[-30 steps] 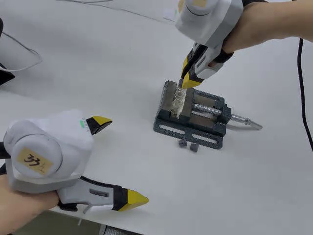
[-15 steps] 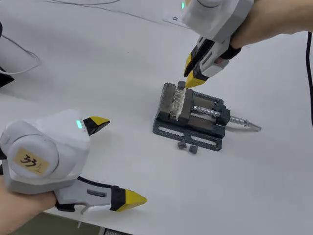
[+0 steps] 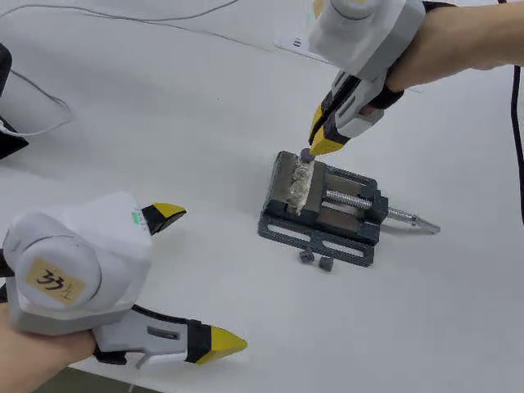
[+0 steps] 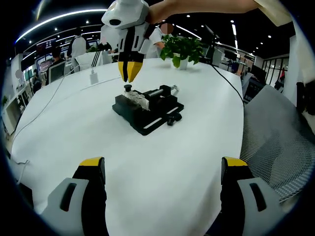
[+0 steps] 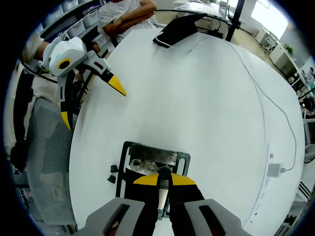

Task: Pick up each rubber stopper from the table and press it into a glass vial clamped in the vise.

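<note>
Grey rubber stopper (image 3: 305,154) atop clear glass vial (image 3: 300,187) in dark metal vise (image 3: 360,216), yellow-tipped right gripper (image 3: 319,144) closed above (left gripper (image 3: 196,277) agape, empty).

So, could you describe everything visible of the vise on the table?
The vise is dark grey, metal-looking, with a flat slotted base resting on the white table. Its screw sticks out one end. Clear glass vials are clamped between its jaws. Two loose stoppers lie beside its base. The right gripper, fingers shut, is directly above a stopper atop one vial.
</note>
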The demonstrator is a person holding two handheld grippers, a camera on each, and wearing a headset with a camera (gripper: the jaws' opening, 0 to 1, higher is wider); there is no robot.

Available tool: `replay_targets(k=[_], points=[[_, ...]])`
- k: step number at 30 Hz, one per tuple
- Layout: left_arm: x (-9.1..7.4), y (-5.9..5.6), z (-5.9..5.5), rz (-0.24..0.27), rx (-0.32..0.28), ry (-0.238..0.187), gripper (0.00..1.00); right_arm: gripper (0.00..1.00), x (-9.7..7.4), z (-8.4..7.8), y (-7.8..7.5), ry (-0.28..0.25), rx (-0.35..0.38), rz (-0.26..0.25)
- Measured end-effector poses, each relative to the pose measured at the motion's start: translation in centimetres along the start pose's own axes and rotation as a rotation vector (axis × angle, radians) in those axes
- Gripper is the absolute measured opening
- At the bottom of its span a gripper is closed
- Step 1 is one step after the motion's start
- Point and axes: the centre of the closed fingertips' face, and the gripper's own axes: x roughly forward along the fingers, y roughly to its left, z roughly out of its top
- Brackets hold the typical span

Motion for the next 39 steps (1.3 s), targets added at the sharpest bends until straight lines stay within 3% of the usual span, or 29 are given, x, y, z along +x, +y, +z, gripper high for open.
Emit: replay_targets(k=[23, 39], points=[[0.21, 0.00, -0.66, -0.005, -0.012, 0.008, 0.97, 0.00, 0.68, -0.20, -0.18, 0.003, 0.009, 0.010], [0.78, -0.10, -0.47, -0.017, -0.021, 0.003, 0.96, 0.00, 0.77, -0.19, 0.39, 0.054, -0.021, 0.017]])
